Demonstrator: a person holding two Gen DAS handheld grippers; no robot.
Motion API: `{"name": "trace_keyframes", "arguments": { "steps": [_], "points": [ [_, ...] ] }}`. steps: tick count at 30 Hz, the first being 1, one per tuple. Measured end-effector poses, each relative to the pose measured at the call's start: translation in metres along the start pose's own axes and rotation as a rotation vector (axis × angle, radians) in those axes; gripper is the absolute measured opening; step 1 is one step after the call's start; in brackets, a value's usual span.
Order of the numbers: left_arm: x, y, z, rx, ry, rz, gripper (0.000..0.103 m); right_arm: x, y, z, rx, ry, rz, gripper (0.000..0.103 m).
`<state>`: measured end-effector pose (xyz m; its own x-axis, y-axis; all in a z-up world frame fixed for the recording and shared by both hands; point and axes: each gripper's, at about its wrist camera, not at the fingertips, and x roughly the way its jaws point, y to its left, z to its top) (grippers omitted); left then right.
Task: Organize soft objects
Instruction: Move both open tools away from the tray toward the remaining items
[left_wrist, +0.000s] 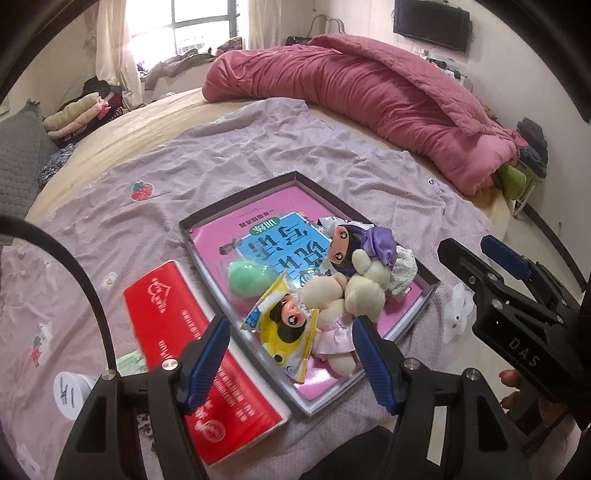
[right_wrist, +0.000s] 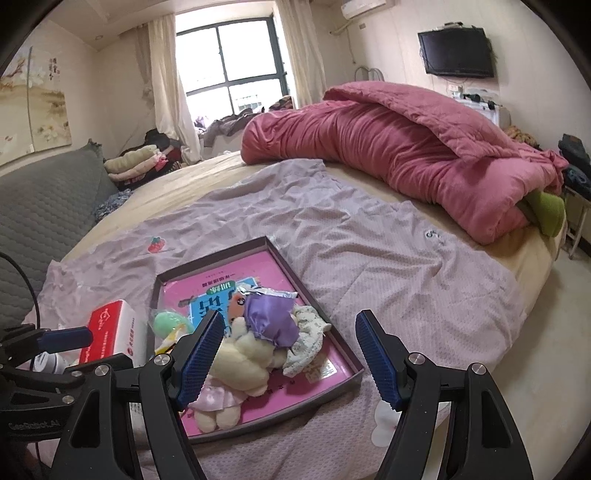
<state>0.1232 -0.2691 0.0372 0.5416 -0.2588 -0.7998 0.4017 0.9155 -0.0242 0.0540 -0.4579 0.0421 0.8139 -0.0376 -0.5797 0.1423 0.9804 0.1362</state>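
Note:
A shallow grey tray (left_wrist: 236, 192) (right_wrist: 321, 317) lies on the lilac sheet with a pink book (left_wrist: 258, 218) (right_wrist: 266, 269) in it. On the book lie two plush dolls: one in a purple dress (left_wrist: 369, 254) (right_wrist: 273, 321), one in a pink dress (left_wrist: 332, 332) (right_wrist: 218, 398) partly under a yellow wrapper (left_wrist: 284, 332). A green soft ball (left_wrist: 247, 277) (right_wrist: 168, 321) sits at the tray's left side. My left gripper (left_wrist: 291, 350) hovers open above the pink-dress doll, holding nothing. My right gripper (right_wrist: 290, 354) hangs open over the tray's right edge, empty.
A red-and-white tissue box (left_wrist: 199, 347) (right_wrist: 118, 332) lies left of the tray. A white cup (left_wrist: 70, 391) stands by it; a small white rabbit figure (left_wrist: 458, 314) lies right of the tray. A rolled pink quilt (left_wrist: 369, 96) (right_wrist: 406, 147) crosses the far bed.

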Motion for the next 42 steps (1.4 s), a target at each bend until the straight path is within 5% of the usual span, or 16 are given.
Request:
{"name": "trace_keyframes", "arguments": {
  "steps": [24, 42],
  "points": [
    [-0.070, 0.057, -0.021, -0.115, -0.094, 0.043, 0.069, -0.044, 0.064, 0.013, -0.142, -0.072, 0.061, 0.075],
    [-0.107, 0.117, -0.068, -0.221, -0.106, 0.085, 0.069, -0.067, 0.121, 0.006, -0.243, -0.059, 0.213, 0.076]
  ]
}}
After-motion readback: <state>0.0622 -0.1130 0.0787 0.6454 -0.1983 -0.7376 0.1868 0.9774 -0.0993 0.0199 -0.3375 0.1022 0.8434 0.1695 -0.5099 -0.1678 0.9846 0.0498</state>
